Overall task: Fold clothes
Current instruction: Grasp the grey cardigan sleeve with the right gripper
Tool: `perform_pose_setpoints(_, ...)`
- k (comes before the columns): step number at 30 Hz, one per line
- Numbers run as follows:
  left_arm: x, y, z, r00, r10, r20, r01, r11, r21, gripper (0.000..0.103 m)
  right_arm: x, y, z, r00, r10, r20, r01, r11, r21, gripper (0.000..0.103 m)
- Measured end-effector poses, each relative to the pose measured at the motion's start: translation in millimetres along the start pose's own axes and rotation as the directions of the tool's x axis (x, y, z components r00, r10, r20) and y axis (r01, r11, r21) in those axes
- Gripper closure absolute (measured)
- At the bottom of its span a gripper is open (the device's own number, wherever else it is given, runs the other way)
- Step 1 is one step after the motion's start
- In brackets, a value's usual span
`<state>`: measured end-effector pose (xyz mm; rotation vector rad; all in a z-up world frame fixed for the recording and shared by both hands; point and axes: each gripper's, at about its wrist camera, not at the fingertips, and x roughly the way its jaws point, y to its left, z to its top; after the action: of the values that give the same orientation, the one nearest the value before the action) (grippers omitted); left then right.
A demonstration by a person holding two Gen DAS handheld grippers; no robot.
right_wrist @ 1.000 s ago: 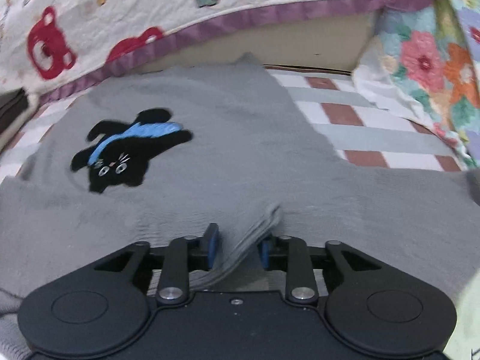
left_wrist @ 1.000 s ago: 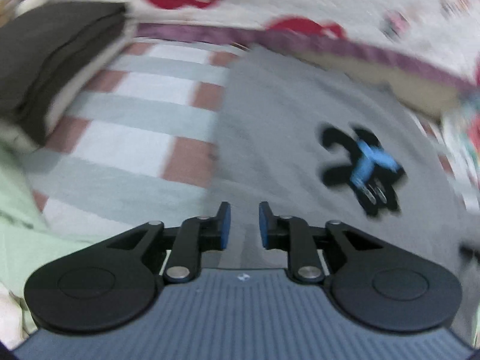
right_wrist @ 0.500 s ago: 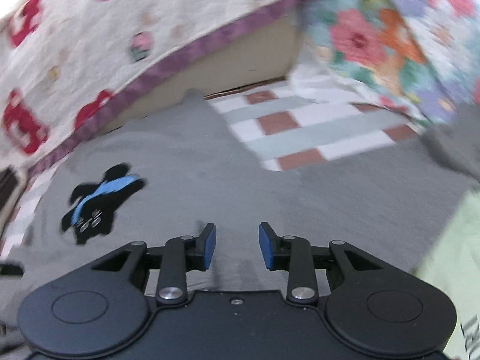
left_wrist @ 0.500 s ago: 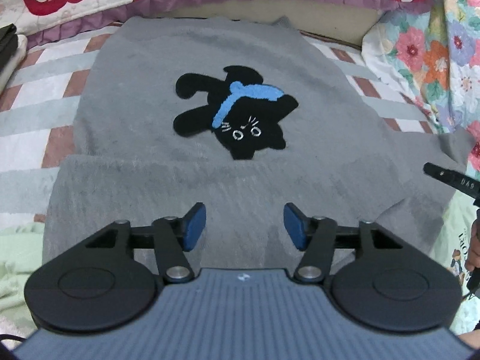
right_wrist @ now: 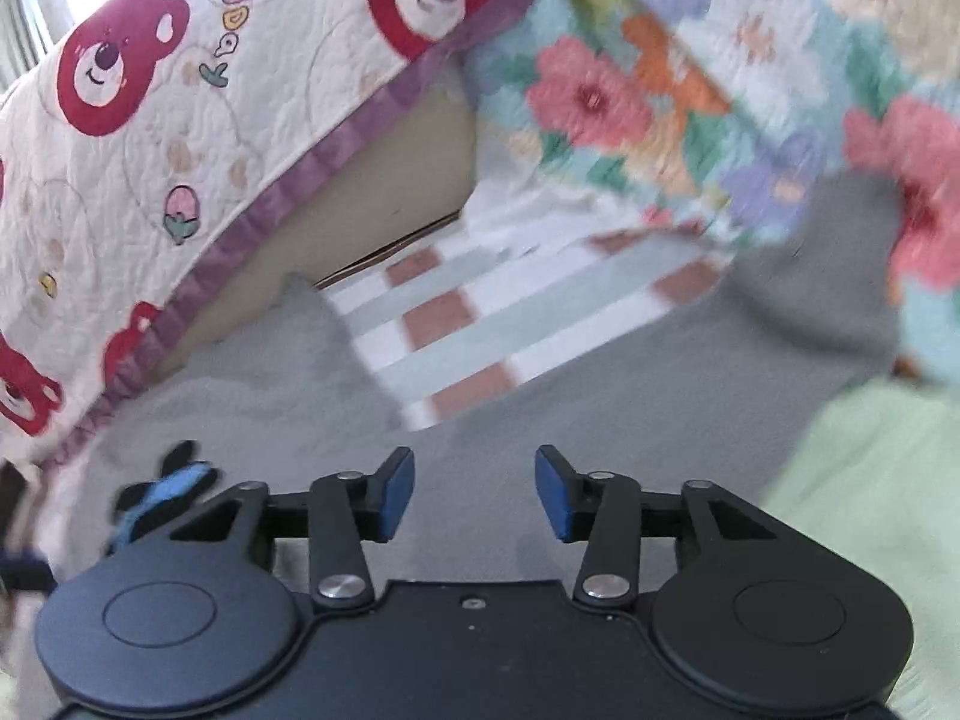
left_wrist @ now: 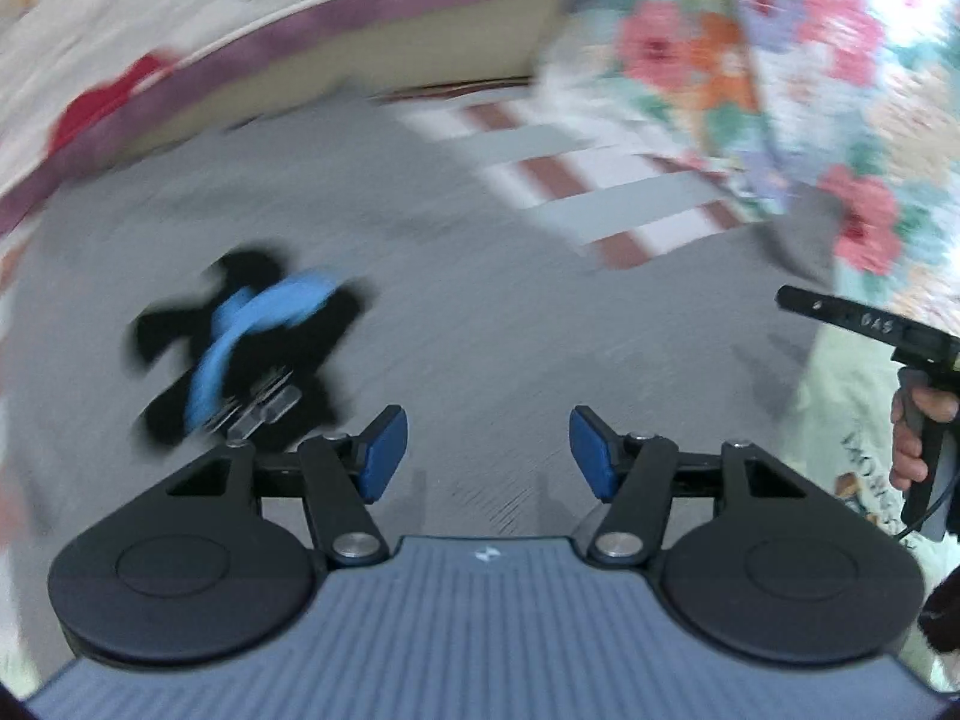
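A grey sweater [left_wrist: 510, 312] with a black cat patch [left_wrist: 252, 342] lies spread flat on the bed. My left gripper [left_wrist: 489, 441] hovers over its near part, right of the cat; its jaws are closing with nothing between them. A person's hand [left_wrist: 912, 438] holds the other gripper at the left wrist view's right edge. In the right wrist view the sweater [right_wrist: 600, 396] runs to a grey sleeve [right_wrist: 840, 276] at the right, with the cat patch [right_wrist: 162, 492] at the lower left. My right gripper [right_wrist: 474, 480] is above the sweater, jaws opening and empty.
A sheet striped white, grey-green and brick red [right_wrist: 480, 312] shows beyond the sweater. A cream quilt with red bears [right_wrist: 180, 120] rises at the back left. A floral quilt [right_wrist: 660, 90] stands at the right, and pale green cloth [right_wrist: 870, 480] lies near right.
The right gripper let go of the sweater fold it pinched and spread its jaws. The left gripper went from nearly shut to wide. Both views swung to the right across the sweater.
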<state>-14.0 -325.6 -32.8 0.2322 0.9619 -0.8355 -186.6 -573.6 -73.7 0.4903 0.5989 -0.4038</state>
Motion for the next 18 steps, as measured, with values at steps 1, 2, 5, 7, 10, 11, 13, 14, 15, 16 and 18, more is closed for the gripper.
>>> perform_pose_setpoints(1, 11, -13, 7, 1.0, -0.018, -0.011, 0.019, 0.999, 0.037, 0.055, -4, -10, 3, 1.0, -0.023, 0.004, 0.023, 0.999, -0.023, 0.052)
perform_pose_setpoints(2, 24, -23, 11, 0.998, -0.042, -0.044, 0.045, 0.998, 0.048, 0.068, -8, -24, 7, 0.999, -0.054, 0.01, 0.054, 0.997, -0.048, 0.052)
perform_pose_setpoints(5, 60, -51, 17, 0.985, -0.107, -0.132, 0.116, 0.992, 0.056, 0.075, -17, -69, 14, 0.99, -0.141, 0.002, 0.141, 0.989, -0.048, 0.052)
perform_pose_setpoints(7, 77, -67, 12, 0.98, -0.135, -0.148, 0.144, 0.988, 0.058, 0.076, -22, -97, 15, 0.985, -0.175, 0.004, 0.175, 0.984, -0.014, 0.052)
perform_pose_setpoints(10, 95, -92, 8, 0.968, -0.185, -0.17, 0.206, 0.972, 0.113, 0.076, -28, -138, 13, 0.986, -0.167, -0.001, 0.167, 0.981, 0.098, 0.051)
perform_pose_setpoints(11, 99, -100, 9, 0.965, -0.207, -0.164, 0.23, 0.963, 0.139, 0.076, -29, -150, 13, 0.988, -0.155, -0.003, 0.153, 0.978, 0.139, 0.051)
perform_pose_setpoints(13, 106, -116, 11, 0.956, -0.249, -0.153, 0.276, 0.942, 0.19, 0.075, -22, -168, 14, 0.993, -0.115, -0.016, 0.116, 0.971, 0.21, 0.051)
perform_pose_setpoints(14, 110, -124, 12, 0.951, -0.27, -0.149, 0.298, 0.93, 0.215, 0.073, -17, -176, 16, 0.994, -0.106, -0.024, 0.108, 0.964, 0.245, 0.051)
perform_pose_setpoints(15, 113, -128, 13, 0.943, -0.292, -0.159, 0.322, 0.921, 0.22, 0.07, -12, -181, 18, 0.994, -0.106, -0.028, 0.11, 0.958, 0.264, 0.051)
perform_pose_setpoints(16, 117, -131, 14, 0.934, -0.314, -0.173, 0.347, 0.911, 0.221, 0.069, -7, -186, 21, 0.993, -0.11, -0.031, 0.114, 0.953, 0.281, 0.051)
perform_pose_setpoints(18, 125, -131, 12, 0.907, -0.36, -0.217, 0.393, 0.91, 0.134, 0.069, 5, -193, 30, 0.987, -0.158, -0.035, 0.161, 0.946, 0.281, 0.051)
